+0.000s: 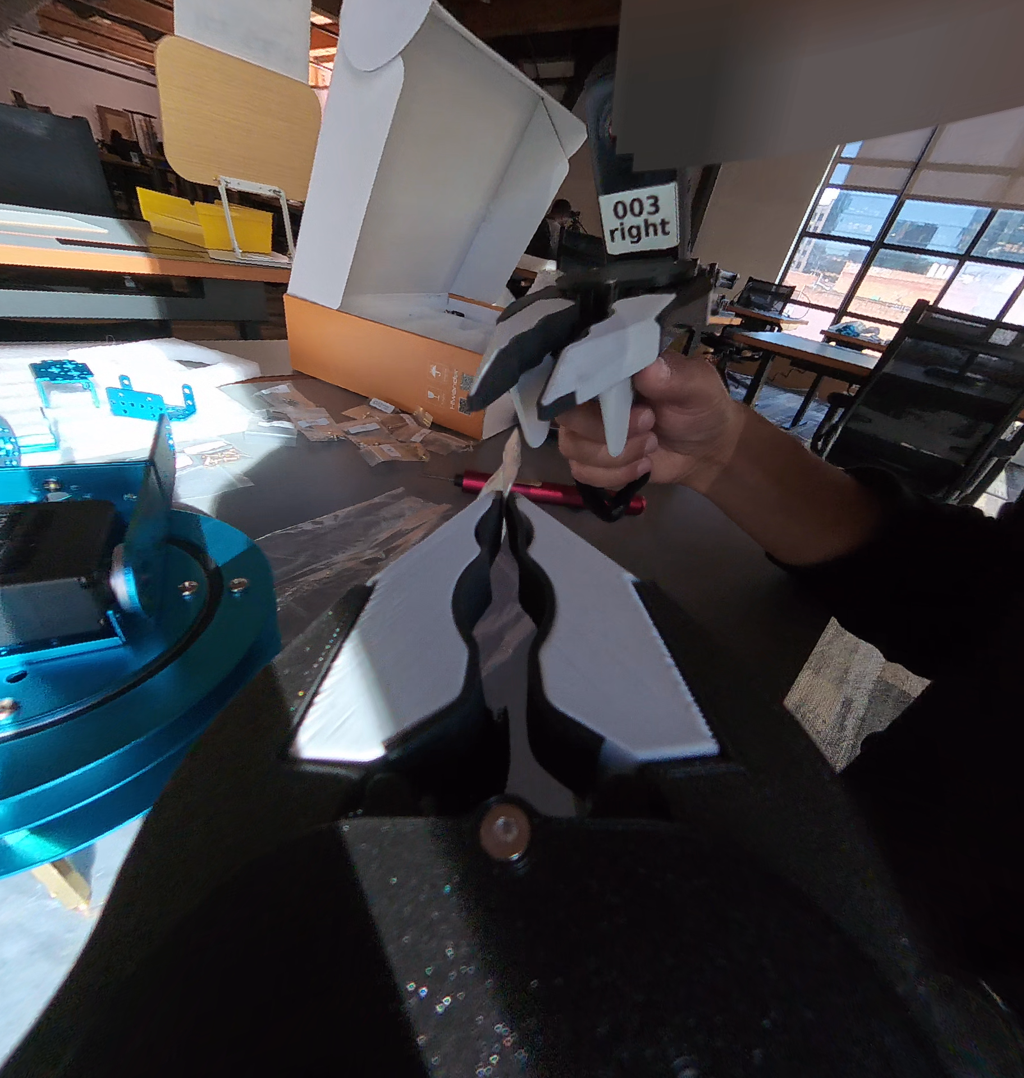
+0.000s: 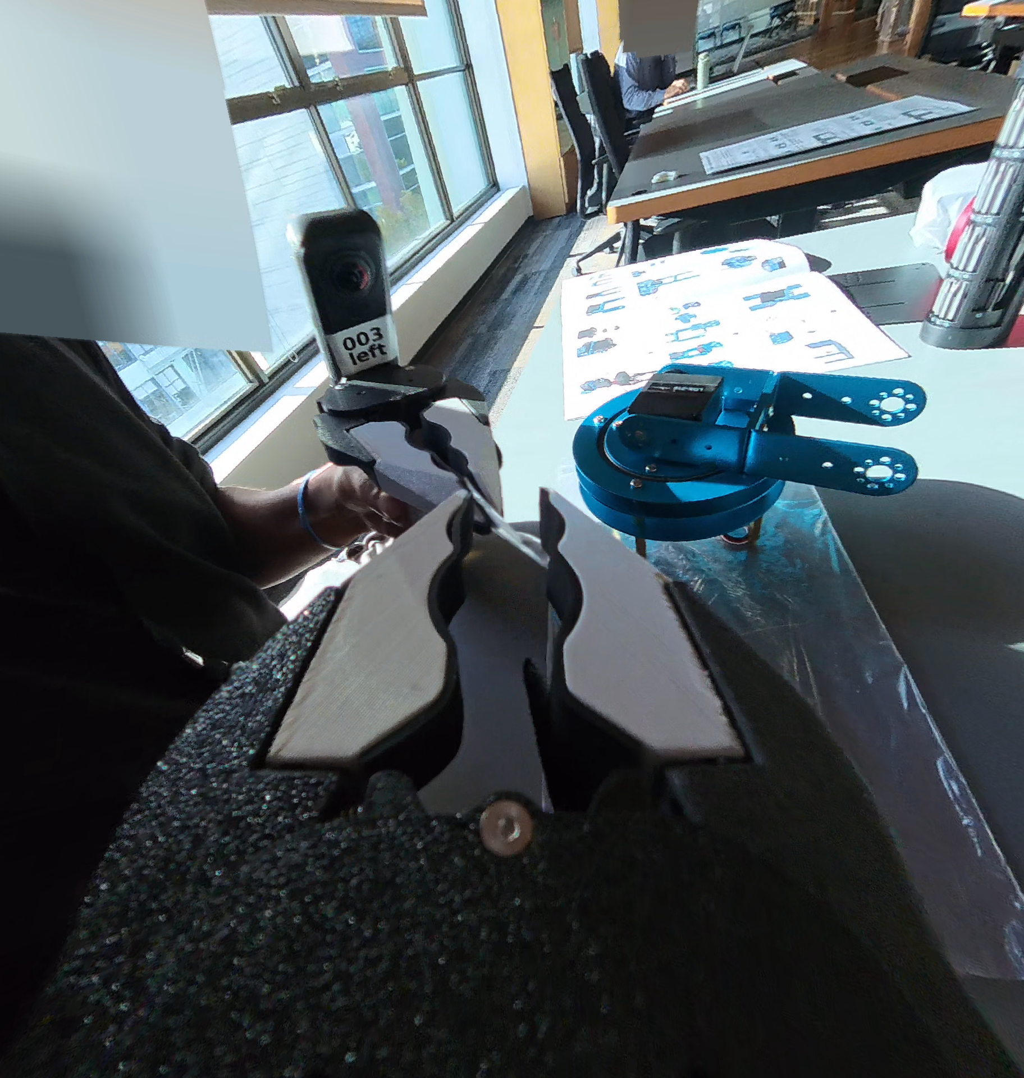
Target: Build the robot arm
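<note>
The left gripper (image 1: 505,507) has its jaws pressed together on a small clear plastic bag (image 1: 507,466), a thin strip whose long axis runs forward out of the fingertips and up toward the right gripper (image 1: 507,402). In the left wrist view that right gripper seems to meet the far end of the bag, with a hand (image 1: 655,431) wrapped round its handle. In its own view the right gripper (image 2: 507,525) has its jaws apart, with a clear gap, and the bag (image 2: 512,534) slants across that gap at the tips; whether the tips touch it cannot be told. The left gripper (image 2: 474,501) sits just beyond. Beside them on the table (image 2: 964,583) stands a blue metal turntable (image 2: 679,496) carrying a black motor block, its two bracket arms pointing away to the right. Farther off lie a printed instruction sheet (image 2: 725,326), a red screwdriver (image 1: 486,483), small packets of screws (image 1: 381,431) and an open cardboard box (image 1: 381,344).
</note>
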The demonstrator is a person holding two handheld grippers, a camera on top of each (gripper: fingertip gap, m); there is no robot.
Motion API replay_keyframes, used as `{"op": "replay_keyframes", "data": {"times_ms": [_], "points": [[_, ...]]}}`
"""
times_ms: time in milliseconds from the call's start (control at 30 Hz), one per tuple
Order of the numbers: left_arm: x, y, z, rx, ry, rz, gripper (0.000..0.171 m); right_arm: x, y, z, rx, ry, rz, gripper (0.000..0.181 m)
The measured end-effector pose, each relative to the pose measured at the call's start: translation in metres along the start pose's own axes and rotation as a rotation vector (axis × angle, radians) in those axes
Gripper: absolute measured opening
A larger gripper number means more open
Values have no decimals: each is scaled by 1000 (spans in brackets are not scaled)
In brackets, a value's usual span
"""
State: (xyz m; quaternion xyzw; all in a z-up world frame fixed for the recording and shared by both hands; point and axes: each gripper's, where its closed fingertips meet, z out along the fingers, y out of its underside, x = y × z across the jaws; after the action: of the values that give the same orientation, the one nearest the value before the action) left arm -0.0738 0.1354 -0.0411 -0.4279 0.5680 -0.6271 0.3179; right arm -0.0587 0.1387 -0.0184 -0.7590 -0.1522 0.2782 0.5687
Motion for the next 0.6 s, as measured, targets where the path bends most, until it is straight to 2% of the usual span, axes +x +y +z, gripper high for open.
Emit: {"op": "replay_keyframes", "data": {"times_ms": [600], "points": [[13,9,1,-62,65,8,0,5,18,9,-93,18,10,19]]}}
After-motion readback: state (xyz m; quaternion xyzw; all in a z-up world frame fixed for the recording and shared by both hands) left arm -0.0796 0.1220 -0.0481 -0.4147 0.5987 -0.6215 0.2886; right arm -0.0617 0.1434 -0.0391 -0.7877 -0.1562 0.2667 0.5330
